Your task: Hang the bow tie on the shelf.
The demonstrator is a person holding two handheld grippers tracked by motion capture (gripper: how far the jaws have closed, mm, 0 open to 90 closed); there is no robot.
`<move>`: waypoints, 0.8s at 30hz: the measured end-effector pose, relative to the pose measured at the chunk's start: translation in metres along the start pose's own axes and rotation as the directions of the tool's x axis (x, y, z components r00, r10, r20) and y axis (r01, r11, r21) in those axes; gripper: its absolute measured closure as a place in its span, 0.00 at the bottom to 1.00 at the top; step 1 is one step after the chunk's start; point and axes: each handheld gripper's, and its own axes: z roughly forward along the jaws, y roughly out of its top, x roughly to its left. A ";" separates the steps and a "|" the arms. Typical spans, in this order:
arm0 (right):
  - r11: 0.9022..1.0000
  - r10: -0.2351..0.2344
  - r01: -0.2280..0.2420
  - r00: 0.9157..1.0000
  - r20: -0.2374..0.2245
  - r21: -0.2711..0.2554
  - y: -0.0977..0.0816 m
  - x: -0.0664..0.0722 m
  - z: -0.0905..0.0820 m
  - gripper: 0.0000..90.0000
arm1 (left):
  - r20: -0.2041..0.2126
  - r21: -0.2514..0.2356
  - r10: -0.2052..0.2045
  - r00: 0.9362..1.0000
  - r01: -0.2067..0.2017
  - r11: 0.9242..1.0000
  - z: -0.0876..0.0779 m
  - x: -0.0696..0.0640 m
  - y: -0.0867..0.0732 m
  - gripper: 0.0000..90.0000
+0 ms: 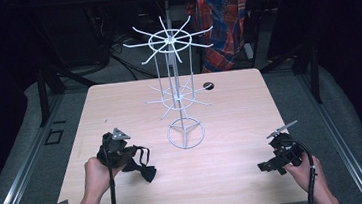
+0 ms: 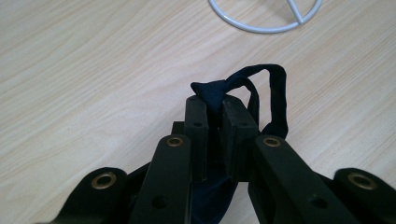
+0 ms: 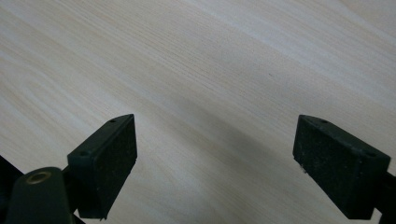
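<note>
A person is sitting at a pale wooden table [image 1: 119,108], working with a black gripper in each hand. The left gripper [image 1: 117,151], seen at the near left of the high view, is pinching a dark bow tie [image 1: 143,170] between its jaws; in the left gripper view the two black pads [image 2: 195,122] are pressing close together on a fold of the navy fabric [image 2: 212,91], with the thin neck strap [image 2: 275,93] looping out beyond them over the tabletop. In the high view the bow-shaped part of the tie is lying on the wood just to the right of that gripper, while the strap is curving up toward the jaws. The right gripper [image 1: 275,162] is resting near the table's near right corner, well apart from the tie, and its jaws are standing wide with nothing between them; in the right gripper view the two pads [image 3: 109,154] are framing bare wood grain. A white wire display stand [image 1: 177,82] is rising from the middle of the table, with a round base ring [image 1: 186,134] and two tiers of radiating hooks; part of that ring [image 2: 266,21] is showing at the top of the left gripper view, beyond the tie. Behind the table a plaid cloth [image 1: 223,17] is hanging in the dark background
</note>
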 end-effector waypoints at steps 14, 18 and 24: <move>1.000 0.005 -0.005 1.000 0.002 -0.001 0.001 0.001 0.000 0.15 | 0.005 -0.034 0.006 1.000 -0.005 0.999 -0.006 0.002 0.001 0.91; 1.000 0.002 -0.002 1.000 0.012 -0.002 0.000 0.001 0.000 0.15 | 0.005 -0.045 0.004 1.000 -0.004 0.999 -0.007 0.002 0.002 0.91; 1.000 0.001 -0.001 1.000 0.013 -0.002 0.000 0.001 0.000 0.15 | 0.001 -0.058 0.005 1.000 -0.005 0.998 -0.010 0.003 0.003 0.91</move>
